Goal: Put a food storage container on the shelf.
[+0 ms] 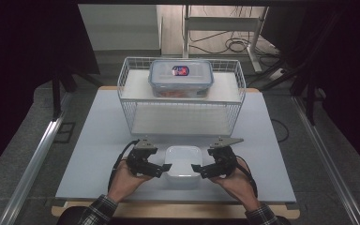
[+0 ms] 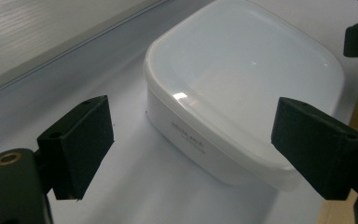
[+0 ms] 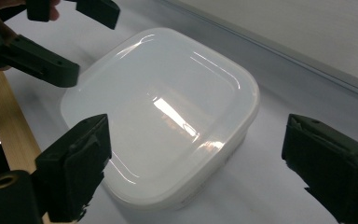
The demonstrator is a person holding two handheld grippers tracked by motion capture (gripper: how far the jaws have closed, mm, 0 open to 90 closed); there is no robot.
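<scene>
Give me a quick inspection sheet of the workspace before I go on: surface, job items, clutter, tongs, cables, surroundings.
Surface: pale table, bare around the work.
Job's things: white lidded container at the near edge, lid on, between the two tongs.
Clutter: wire basket shelf behind it, a clear clip-lid box on its upper level.
Grippers: left tongs and right tongs open, one at each side of the container, not gripping it.
Cables: one trails from each of the tongs; more lie on the floor beyond the table.
Surroundings: dark room, metal rail at left, desk legs behind.
</scene>
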